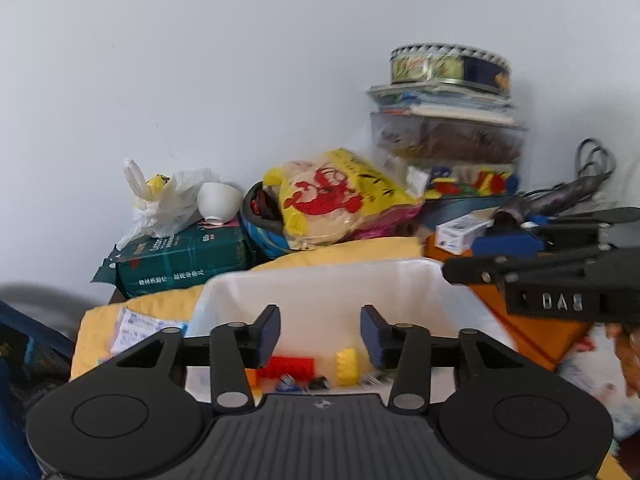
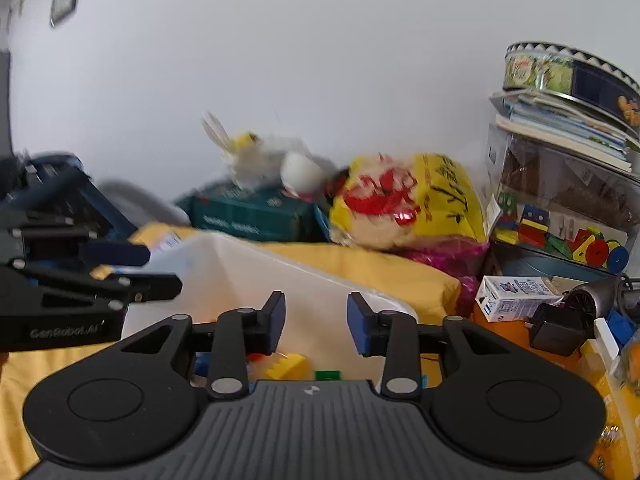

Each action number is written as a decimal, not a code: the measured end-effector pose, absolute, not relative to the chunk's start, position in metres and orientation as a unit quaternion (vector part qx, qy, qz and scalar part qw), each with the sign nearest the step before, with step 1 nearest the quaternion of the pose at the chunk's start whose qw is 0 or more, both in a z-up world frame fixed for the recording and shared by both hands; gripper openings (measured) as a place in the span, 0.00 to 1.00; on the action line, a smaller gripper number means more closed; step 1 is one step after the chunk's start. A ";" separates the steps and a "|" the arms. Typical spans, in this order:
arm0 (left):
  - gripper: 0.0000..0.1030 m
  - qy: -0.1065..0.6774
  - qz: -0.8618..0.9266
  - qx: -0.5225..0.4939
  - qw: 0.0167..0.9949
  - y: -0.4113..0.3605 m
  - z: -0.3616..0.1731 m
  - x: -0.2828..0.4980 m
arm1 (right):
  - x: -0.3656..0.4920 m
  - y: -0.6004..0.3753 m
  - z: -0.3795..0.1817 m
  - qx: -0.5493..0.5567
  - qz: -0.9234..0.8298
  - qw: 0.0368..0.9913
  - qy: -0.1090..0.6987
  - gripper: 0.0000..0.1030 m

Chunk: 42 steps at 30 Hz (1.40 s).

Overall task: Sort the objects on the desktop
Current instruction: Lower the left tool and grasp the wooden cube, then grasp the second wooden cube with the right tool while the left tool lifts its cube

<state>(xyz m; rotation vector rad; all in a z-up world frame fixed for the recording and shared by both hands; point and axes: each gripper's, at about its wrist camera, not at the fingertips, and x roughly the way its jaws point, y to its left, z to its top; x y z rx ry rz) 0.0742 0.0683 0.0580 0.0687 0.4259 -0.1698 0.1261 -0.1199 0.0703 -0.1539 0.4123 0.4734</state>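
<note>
Both grippers hover over the white bin, and neither holds anything. The left gripper has its jaws set well apart, nothing between the blue pads. The right gripper is the same: jaws wide, empty, pointed down over the bin's near end.

Inside the bin lie the toy bricks: a red brick and a yellow brick on its floor in the left view, a yellow one and a green piece in the right. So some sorting looks done, and this reads as the gap between a drop and the next pick.

Plenty is left. To the right, on the orange surface, a small white carton lies beside a black charger and a grey hair dryer. Far behind sit a yellow snack bag, a green package and a white cup.

The next move probably calls for the right gripper to swing right toward the carton, jaws wide enough for its narrow side. Blur in both views makes finer detail unsure.
</note>
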 end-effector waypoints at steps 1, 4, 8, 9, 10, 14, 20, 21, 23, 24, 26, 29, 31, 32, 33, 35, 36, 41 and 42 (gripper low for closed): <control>0.49 0.207 -0.083 0.030 0.974 0.069 0.055 0.063 | 0.115 -0.124 0.072 -0.074 0.240 0.948 0.195 0.40; 0.56 0.206 -0.092 0.018 0.974 0.073 0.029 0.028 | 0.089 -0.134 0.073 -0.067 0.264 0.944 0.188 0.41; 0.57 0.291 -0.093 0.035 0.952 0.066 -0.020 0.011 | 0.056 -0.149 0.059 -0.032 0.292 0.930 0.223 0.42; 0.57 0.306 -0.097 0.044 0.946 0.064 -0.030 0.008 | 0.051 -0.151 0.052 -0.032 0.293 0.926 0.236 0.42; 0.57 0.320 -0.101 0.058 0.940 0.061 -0.040 0.006 | 0.047 -0.151 0.045 -0.038 0.297 0.922 0.248 0.42; 0.57 0.349 -0.099 0.113 0.925 0.050 -0.066 0.007 | 0.041 -0.146 -0.009 -0.076 0.302 0.897 0.313 0.42; 0.55 0.363 -0.103 0.140 0.916 0.041 -0.079 0.031 | 0.043 -0.145 -0.054 -0.097 0.275 0.878 0.379 0.40; 0.55 0.368 -0.108 0.139 0.913 0.040 -0.080 0.035 | 0.042 -0.146 -0.056 -0.097 0.273 0.878 0.380 0.40; 0.55 0.369 -0.118 0.137 0.912 0.037 -0.084 0.045 | 0.044 -0.146 -0.055 -0.100 0.269 0.880 0.379 0.40; 0.54 0.370 -0.119 0.139 0.911 0.036 -0.086 0.049 | 0.044 -0.147 -0.054 -0.099 0.266 0.881 0.378 0.40; 0.42 0.370 -0.122 0.140 0.910 0.035 -0.089 0.055 | 0.046 -0.147 -0.055 -0.087 0.266 0.881 0.381 0.40; 0.35 0.373 -0.137 0.122 0.909 0.040 -0.089 0.061 | 0.051 -0.144 -0.055 -0.079 0.277 0.886 0.363 0.40; 0.33 0.375 -0.141 0.118 0.909 0.042 -0.089 0.061 | 0.061 -0.138 -0.056 -0.081 0.282 0.887 0.355 0.42; 0.32 0.376 -0.139 0.117 0.909 0.042 -0.089 0.059 | 0.069 -0.135 -0.057 -0.075 0.286 0.888 0.353 0.43; 0.32 0.376 -0.138 0.115 0.909 0.042 -0.086 0.057 | 0.075 -0.132 -0.057 -0.067 0.288 0.888 0.352 0.46; 0.32 0.364 -0.140 0.109 0.914 0.043 -0.076 0.048 | 0.088 -0.125 -0.057 -0.059 0.293 0.890 0.345 0.51; 0.32 0.359 -0.139 0.109 0.917 0.043 -0.071 0.044 | 0.091 -0.121 -0.057 -0.063 0.294 0.892 0.337 0.54; 0.33 0.335 -0.131 0.086 0.929 0.049 -0.046 0.026 | 0.109 -0.102 -0.061 -0.074 0.304 0.893 0.324 0.59; 0.33 0.333 -0.128 0.084 0.930 0.049 -0.043 0.024 | 0.112 -0.100 -0.063 -0.071 0.306 0.891 0.327 0.60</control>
